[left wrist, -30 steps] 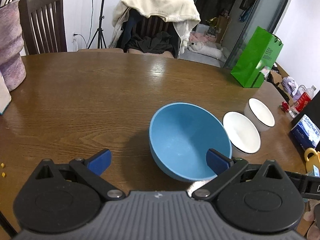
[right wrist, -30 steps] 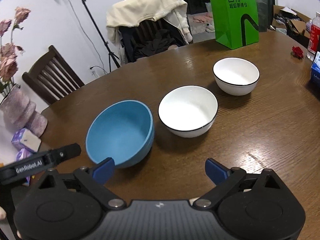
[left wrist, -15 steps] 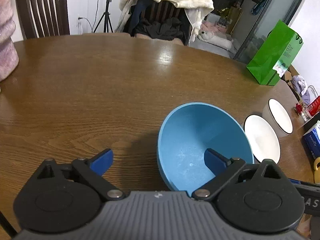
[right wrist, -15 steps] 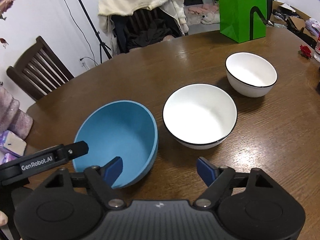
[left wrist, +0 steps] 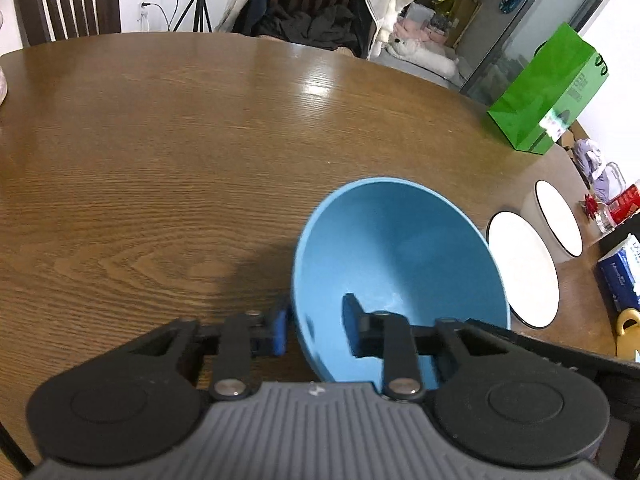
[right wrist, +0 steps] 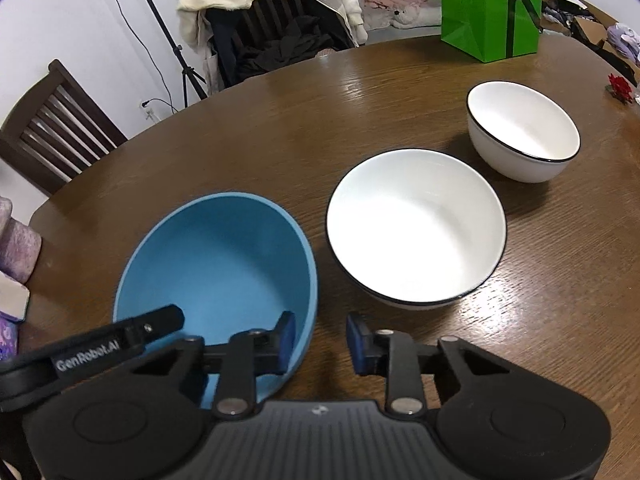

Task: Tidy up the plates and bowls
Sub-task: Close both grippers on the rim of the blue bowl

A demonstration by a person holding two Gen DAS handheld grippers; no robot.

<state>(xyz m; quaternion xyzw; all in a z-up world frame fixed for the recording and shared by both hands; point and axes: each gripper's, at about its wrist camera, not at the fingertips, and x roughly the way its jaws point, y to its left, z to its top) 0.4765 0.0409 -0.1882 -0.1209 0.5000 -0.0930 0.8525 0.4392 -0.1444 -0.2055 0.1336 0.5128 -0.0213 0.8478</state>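
A blue bowl [left wrist: 400, 248] [right wrist: 224, 256] stands on the brown wooden table [left wrist: 160, 140]. My left gripper [left wrist: 316, 330] straddles its near left rim, one pad against the outer wall and one inside, and its jaws are closing on the wall. My right gripper [right wrist: 320, 342] straddles the bowl's right rim. Its jaws are closing too, with a gap of table still showing between the outer pad and the bowl. To the right stand a large white bowl [right wrist: 416, 228] [left wrist: 520, 268] and a smaller white bowl [right wrist: 524, 132] [left wrist: 558, 218], both black-rimmed.
A green paper bag [right wrist: 492, 8] [left wrist: 548, 92] stands at the table's far edge. A blue tissue pack [left wrist: 620, 272] and a red flower [right wrist: 620, 88] lie at the right edge. Behind the table stand a chair draped with clothes [right wrist: 272, 12] and a wooden chair [right wrist: 56, 120].
Both grippers have come down and in over the blue bowl. Their jaws have gone from wide open to narrow, each with the bowl's rim between its pads.
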